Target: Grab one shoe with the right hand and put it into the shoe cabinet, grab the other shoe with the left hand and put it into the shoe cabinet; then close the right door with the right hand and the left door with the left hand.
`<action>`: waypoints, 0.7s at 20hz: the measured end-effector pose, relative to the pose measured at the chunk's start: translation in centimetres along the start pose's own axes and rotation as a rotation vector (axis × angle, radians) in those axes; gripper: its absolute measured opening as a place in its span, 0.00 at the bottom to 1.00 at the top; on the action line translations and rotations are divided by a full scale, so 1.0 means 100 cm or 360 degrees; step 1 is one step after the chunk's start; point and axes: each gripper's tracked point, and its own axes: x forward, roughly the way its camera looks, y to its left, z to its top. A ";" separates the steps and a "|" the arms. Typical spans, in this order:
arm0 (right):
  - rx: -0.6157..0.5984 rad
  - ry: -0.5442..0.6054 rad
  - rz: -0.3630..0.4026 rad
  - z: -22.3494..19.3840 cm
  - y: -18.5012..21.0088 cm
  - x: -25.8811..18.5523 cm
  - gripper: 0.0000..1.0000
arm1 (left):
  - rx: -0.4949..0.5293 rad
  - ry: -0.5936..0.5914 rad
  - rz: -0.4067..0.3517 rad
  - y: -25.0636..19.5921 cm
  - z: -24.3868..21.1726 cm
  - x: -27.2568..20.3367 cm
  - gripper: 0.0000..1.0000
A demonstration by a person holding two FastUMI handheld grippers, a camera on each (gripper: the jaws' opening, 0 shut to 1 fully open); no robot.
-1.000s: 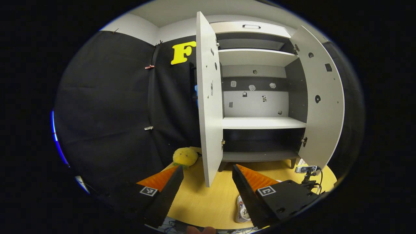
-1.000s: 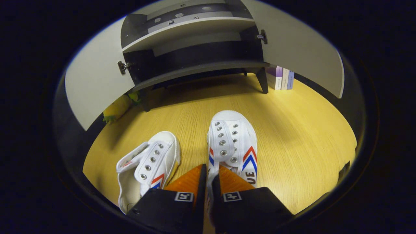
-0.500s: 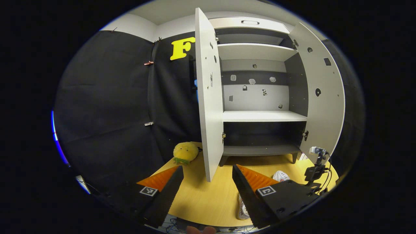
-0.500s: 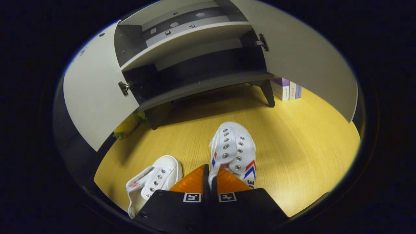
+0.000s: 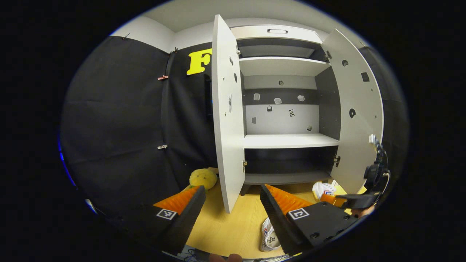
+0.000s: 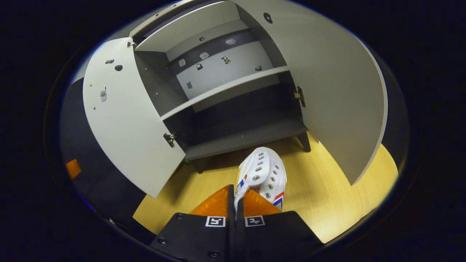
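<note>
A white shoe (image 6: 264, 171) with red and blue stripes hangs above the wooden floor, toe toward the open shoe cabinet (image 6: 247, 138). My right gripper (image 6: 236, 189) is shut on the edge of its opening. In the left gripper view this shoe (image 5: 323, 189) hangs just before the bottom shelf (image 5: 287, 178), with the right gripper (image 5: 346, 199) behind it. The other shoe (image 5: 268, 238) lies on the floor beside my left gripper (image 5: 233, 189), which is open and holds nothing. Both doors stand wide: the left door (image 5: 227, 120) and the right door (image 5: 358, 116).
A yellow plush toy (image 5: 203, 178) lies on the floor left of the left door. The cabinet's middle shelf (image 5: 289, 140) and bottom shelf are bare. The left door's edge stands close ahead of the left gripper. A hand at the right holds the right gripper.
The right gripper has lifted its shoe off the floor and carried it toward the cabinet's bottom shelf. The second shoe has left the right gripper view. The left gripper has barely moved.
</note>
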 end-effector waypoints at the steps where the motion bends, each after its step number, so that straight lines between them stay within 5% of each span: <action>1: -0.0008 -0.0037 0.0017 0.018 0.012 -0.005 0.04 | -0.0001 -0.0007 -0.0011 -0.001 0.003 0.001 0.95; 8: -0.0061 -0.0282 0.0026 0.137 0.063 0.001 0.04 | -0.0064 -0.0053 -0.0133 -0.014 0.021 0.007 0.95; 14: -0.0198 -0.0469 -0.0051 0.234 0.076 0.057 0.05 | -0.0105 -0.0088 -0.0195 -0.019 0.029 0.017 0.95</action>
